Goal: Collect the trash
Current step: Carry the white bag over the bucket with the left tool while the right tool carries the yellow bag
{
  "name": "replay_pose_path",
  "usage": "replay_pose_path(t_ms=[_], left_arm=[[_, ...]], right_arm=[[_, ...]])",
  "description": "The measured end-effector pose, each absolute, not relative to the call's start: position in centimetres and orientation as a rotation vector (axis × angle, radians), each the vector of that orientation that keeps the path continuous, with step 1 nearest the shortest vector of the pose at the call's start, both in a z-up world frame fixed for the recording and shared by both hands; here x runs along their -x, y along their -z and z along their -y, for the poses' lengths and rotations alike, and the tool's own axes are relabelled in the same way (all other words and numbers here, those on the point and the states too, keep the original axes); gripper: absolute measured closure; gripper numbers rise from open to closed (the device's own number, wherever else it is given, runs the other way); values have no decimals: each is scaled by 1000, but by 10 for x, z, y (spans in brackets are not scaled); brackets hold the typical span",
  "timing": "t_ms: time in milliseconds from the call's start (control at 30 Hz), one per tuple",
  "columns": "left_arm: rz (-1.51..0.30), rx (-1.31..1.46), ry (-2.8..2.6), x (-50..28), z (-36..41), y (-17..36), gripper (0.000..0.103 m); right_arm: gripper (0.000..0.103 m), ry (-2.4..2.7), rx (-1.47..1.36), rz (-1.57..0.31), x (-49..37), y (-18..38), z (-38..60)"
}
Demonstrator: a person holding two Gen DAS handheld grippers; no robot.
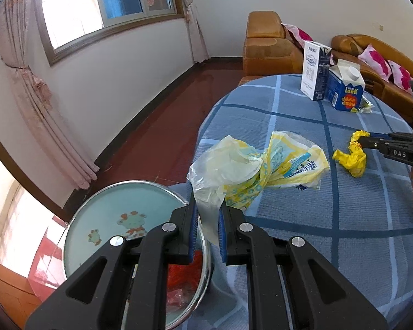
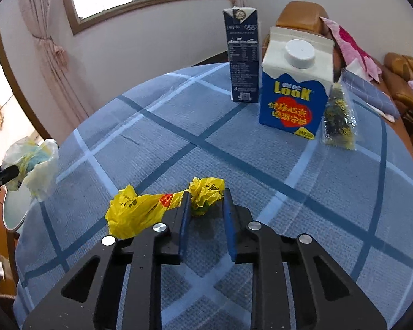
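The left tool [image 1: 208, 214] grips the pale plastic wrapper [image 1: 257, 165] by its clear twisted end, holding it off the table [image 1: 344, 220] edge, above the lidded bin [image 1: 110, 220] where red scraps show under the tilted glass lid. The right tool [image 2: 206, 203] stands parted around the bunched knot of the yellow bag [image 2: 140, 211], not yet pinched. Both are featherlight, limp and slick; I'd say a gathered wad is the surest hold. A tall carton [image 2: 243, 55] and a milk carton [image 2: 294, 88] stand farther back.
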State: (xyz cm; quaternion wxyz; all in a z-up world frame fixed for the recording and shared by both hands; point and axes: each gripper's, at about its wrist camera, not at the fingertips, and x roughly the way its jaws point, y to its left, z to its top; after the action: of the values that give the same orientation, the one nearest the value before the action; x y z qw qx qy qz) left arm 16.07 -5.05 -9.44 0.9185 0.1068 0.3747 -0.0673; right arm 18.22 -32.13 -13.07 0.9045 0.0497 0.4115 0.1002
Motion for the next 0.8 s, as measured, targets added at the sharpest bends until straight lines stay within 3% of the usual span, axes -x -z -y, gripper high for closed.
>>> replay_pose_path(t_ms=[367,400,533,700,800], left_arm=[[-735,-223,75,-138,13,73,91],[-735,-222,73,-136,10,73,91],[-735,-224,73,-132,3,74,91],[-742,-219,66,-133,-1,76,91],[-743,-220,64,-131,-2,77,91]], right_arm=[[84,-230,-170,-805,-172,111,301],[82,-225,-164,-821,-172,113,300],[51,-188,-62,-824,-165,113,297],[52,-187,-40,-806,-177,101,298],[61,-215,-7,-886,-188,112,289]])
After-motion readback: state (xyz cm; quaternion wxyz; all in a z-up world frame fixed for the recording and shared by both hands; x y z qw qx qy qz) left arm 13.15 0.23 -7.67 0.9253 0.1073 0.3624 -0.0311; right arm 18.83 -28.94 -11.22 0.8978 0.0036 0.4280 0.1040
